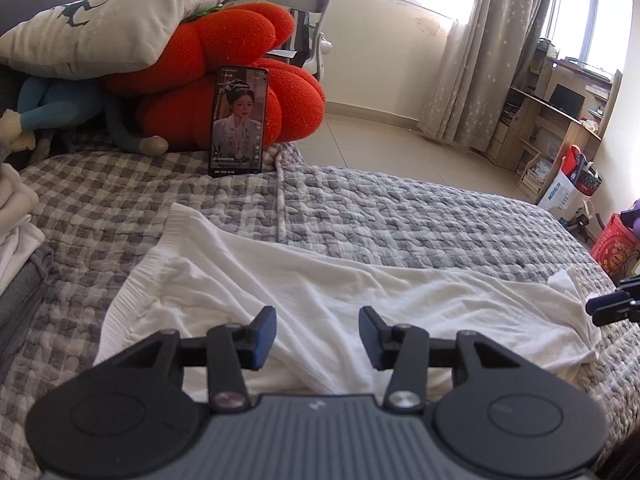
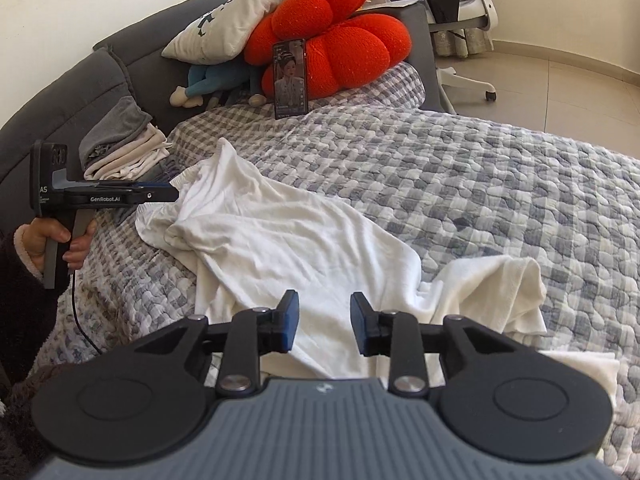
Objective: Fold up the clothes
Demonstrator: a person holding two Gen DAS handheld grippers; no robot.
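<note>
Fabric fills the near half of the left wrist view: a white garment lies rumpled across a checked quilt, its ribbed hem at the left. The left gripper hangs just above it, fingers apart, nothing between them. At the far side a phone stands upright against a red cushion, with a grey pillow on top. The right gripper's tip shows at the right edge, near the garment's corner.

In the right wrist view the garment runs from far left to near right, bunched in a fold at the right. The right gripper is over its near part, fingers apart and empty. At the left a hand holds the left gripper, whose tip is at the garment's far end; from this side I cannot tell its spread. A folded stack lies behind it.
</note>
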